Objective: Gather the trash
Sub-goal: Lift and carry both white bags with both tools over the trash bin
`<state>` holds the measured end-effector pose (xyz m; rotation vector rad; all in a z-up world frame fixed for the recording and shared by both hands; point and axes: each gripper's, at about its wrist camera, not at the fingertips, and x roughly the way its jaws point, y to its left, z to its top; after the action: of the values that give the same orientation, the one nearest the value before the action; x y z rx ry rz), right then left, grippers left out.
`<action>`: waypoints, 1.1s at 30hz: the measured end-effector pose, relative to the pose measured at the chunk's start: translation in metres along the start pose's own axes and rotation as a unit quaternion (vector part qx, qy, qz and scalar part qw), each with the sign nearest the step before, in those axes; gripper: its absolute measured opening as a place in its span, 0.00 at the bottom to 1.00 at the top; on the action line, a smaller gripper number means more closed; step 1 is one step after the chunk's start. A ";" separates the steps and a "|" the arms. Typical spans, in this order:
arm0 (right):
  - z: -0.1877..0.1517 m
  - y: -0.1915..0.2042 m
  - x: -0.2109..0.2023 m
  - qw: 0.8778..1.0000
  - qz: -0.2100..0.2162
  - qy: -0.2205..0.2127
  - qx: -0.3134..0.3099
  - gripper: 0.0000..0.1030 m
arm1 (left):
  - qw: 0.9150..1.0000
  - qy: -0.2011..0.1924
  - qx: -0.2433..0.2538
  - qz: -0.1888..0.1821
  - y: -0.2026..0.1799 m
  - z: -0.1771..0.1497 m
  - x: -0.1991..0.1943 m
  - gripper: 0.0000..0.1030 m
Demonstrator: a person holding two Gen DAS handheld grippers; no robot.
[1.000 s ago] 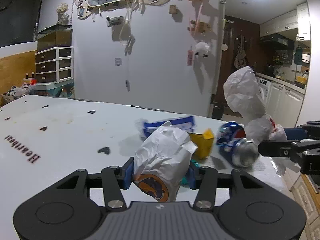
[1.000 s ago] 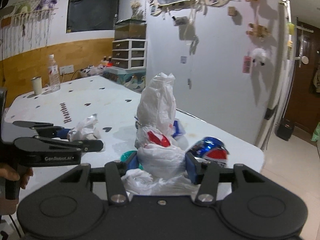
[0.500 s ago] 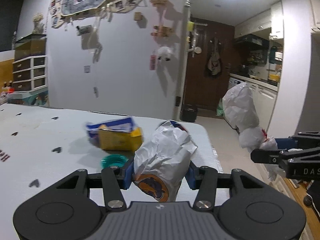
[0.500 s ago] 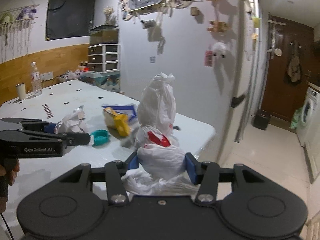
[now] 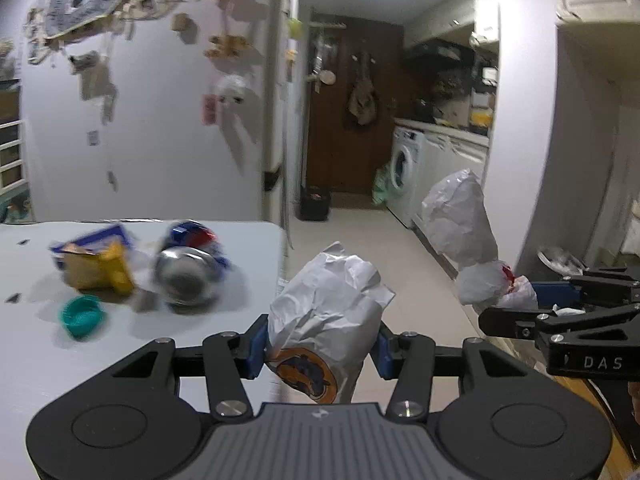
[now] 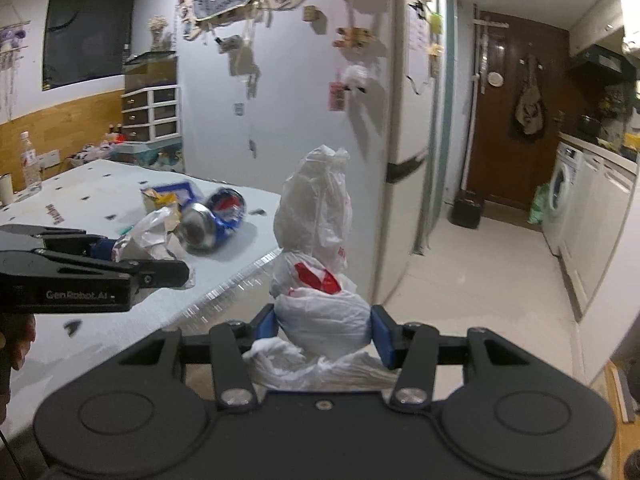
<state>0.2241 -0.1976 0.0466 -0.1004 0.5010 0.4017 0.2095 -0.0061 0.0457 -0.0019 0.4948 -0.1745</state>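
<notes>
From the left wrist, the left gripper [image 5: 320, 346] is clamped on a crumpled white wrapper [image 5: 326, 304] with an orange-and-brown print low on its front; the blue pads [image 5: 256, 346] press it on both sides. It hangs just past the corner of the white table [image 5: 120, 344]. On the table, all a little blurred, lie a dented blue-and-red can [image 5: 186, 268] on its side, a yellow packet [image 5: 100, 270] resting against a blue one [image 5: 90, 240], and a teal cap [image 5: 83, 316] nearer the camera. Behind the table stands a pale wall hung with ornaments [image 5: 222, 46]. Past it a tiled floor [image 5: 380, 264] runs to a dark wooden door [image 5: 348, 108], with a washing machine [image 5: 402, 174] and white cabinets along the right side. At the right edge the right gripper [image 5: 532, 302] holds a white bag [image 5: 460, 220] out over the floor.

From the right wrist, the right gripper [image 6: 324, 330] is closed around the knotted middle of the bag [image 6: 316, 216], which stands upright above the pads and shows a red print. It is off the table's edge [image 6: 236, 280], over the floor. The left gripper [image 6: 132, 256] comes in from the left with the wrapper [image 6: 154, 232] in its grip, above the table near the can [image 6: 212, 216]. Farther back on the table stand a clear bottle [image 6: 30, 160] and a cup [image 6: 6, 188]; a set of drawers [image 6: 152, 112] sits against the wood-panelled wall beyond.
</notes>
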 end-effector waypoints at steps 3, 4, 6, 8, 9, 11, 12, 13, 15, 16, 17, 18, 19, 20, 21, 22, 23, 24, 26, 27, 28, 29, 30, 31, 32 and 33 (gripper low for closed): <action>-0.014 -0.019 -0.009 1.000 -0.011 0.007 0.010 0.49 | 1.000 0.016 0.011 -0.009 -0.023 -0.005 0.011 0.50; -0.018 -0.024 -0.011 1.000 -0.013 0.009 0.013 0.49 | 1.000 0.021 0.015 -0.012 -0.029 -0.006 0.015 0.50; -0.028 -0.037 -0.015 1.000 -0.019 0.015 0.020 0.49 | 0.999 0.032 0.019 -0.019 -0.043 -0.010 0.025 0.50; -0.039 -0.050 -0.015 0.999 -0.025 0.023 0.030 0.49 | 0.998 0.045 0.023 -0.023 -0.056 -0.015 0.035 0.50; -0.043 -0.054 -0.015 0.999 -0.028 0.028 0.033 0.49 | 0.998 0.053 0.026 -0.025 -0.062 -0.017 0.042 0.50; -0.056 -0.067 -0.011 0.998 -0.034 0.040 0.043 0.49 | 0.997 0.071 0.031 -0.028 -0.073 -0.022 0.057 0.50; -0.063 -0.073 -0.008 0.997 -0.037 0.047 0.049 0.49 | 0.996 0.082 0.033 -0.029 -0.078 -0.026 0.065 0.50; -0.072 -0.081 -0.005 0.996 -0.040 0.055 0.058 0.49 | 0.995 0.092 0.033 -0.030 -0.082 -0.030 0.073 0.50; -0.085 -0.092 0.004 0.994 -0.046 0.070 0.072 0.49 | 0.992 0.115 0.031 -0.030 -0.089 -0.039 0.092 0.50; -0.092 -0.099 0.009 0.992 -0.050 0.079 0.081 0.49 | 0.991 0.124 0.030 -0.030 -0.090 -0.042 0.100 0.50; -0.099 -0.105 0.015 0.991 -0.054 0.087 0.090 0.49 | 0.990 0.136 0.029 -0.029 -0.092 -0.047 0.109 0.50; -0.107 -0.112 0.022 0.989 -0.057 0.097 0.100 0.49 | 0.988 0.148 0.028 -0.028 -0.093 -0.052 0.120 0.50; -0.114 -0.118 0.027 0.987 -0.059 0.106 0.108 0.49 | 0.987 0.158 0.026 -0.028 -0.094 -0.057 0.128 0.50; -0.121 -0.123 0.032 0.985 -0.060 0.114 0.115 0.49 | 0.985 0.168 0.023 -0.029 -0.095 -0.062 0.137 0.50; -0.127 -0.128 0.040 0.983 -0.061 0.126 0.122 0.49 | 0.983 0.178 0.019 -0.030 -0.095 -0.067 0.147 0.50; -0.131 -0.131 0.045 0.981 -0.063 0.134 0.125 0.49 | 0.982 0.188 0.013 -0.031 -0.095 -0.072 0.157 0.50; -0.135 -0.135 0.050 0.980 -0.063 0.140 0.129 0.49 | 0.980 0.195 0.008 -0.033 -0.094 -0.075 0.165 0.50; -0.140 -0.138 0.057 0.978 -0.061 0.149 0.134 0.49 | 0.978 0.204 0.002 -0.035 -0.093 -0.080 0.174 0.50; -0.148 -0.142 0.067 0.975 -0.057 0.161 0.141 0.49 | 0.975 0.221 -0.004 -0.036 -0.091 -0.088 0.190 0.50; -0.151 -0.144 0.074 0.974 -0.054 0.169 0.143 0.49 | 0.973 0.229 -0.004 -0.035 -0.090 -0.092 0.199 0.50; -0.154 -0.144 0.080 0.973 -0.053 0.175 0.144 0.49 | 0.971 0.235 -0.004 -0.034 -0.091 -0.096 0.205 0.50; -0.156 -0.145 0.085 0.971 -0.052 0.181 0.144 0.49 | 0.970 0.242 -0.004 -0.034 -0.090 -0.099 0.212 0.50; -0.159 -0.146 0.092 0.970 -0.050 0.189 0.145 0.49 | 0.968 0.249 -0.006 -0.034 -0.089 -0.102 0.219 0.50; -0.159 -0.145 0.099 0.969 -0.048 0.194 0.147 0.49 | 0.966 0.256 -0.007 -0.034 -0.088 -0.105 0.226 0.50; -0.161 -0.145 0.106 0.967 -0.046 0.200 0.151 0.49 | 0.965 0.261 -0.008 -0.034 -0.088 -0.107 0.230 0.50; -0.164 -0.146 0.113 0.965 -0.043 0.207 0.155 0.49 | 0.963 0.268 -0.009 -0.034 -0.087 -0.110 0.237 0.50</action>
<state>0.2995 -0.3235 -0.1525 0.1000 0.9637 0.2109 0.3477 -0.1265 -0.1594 0.0103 1.0377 -0.2392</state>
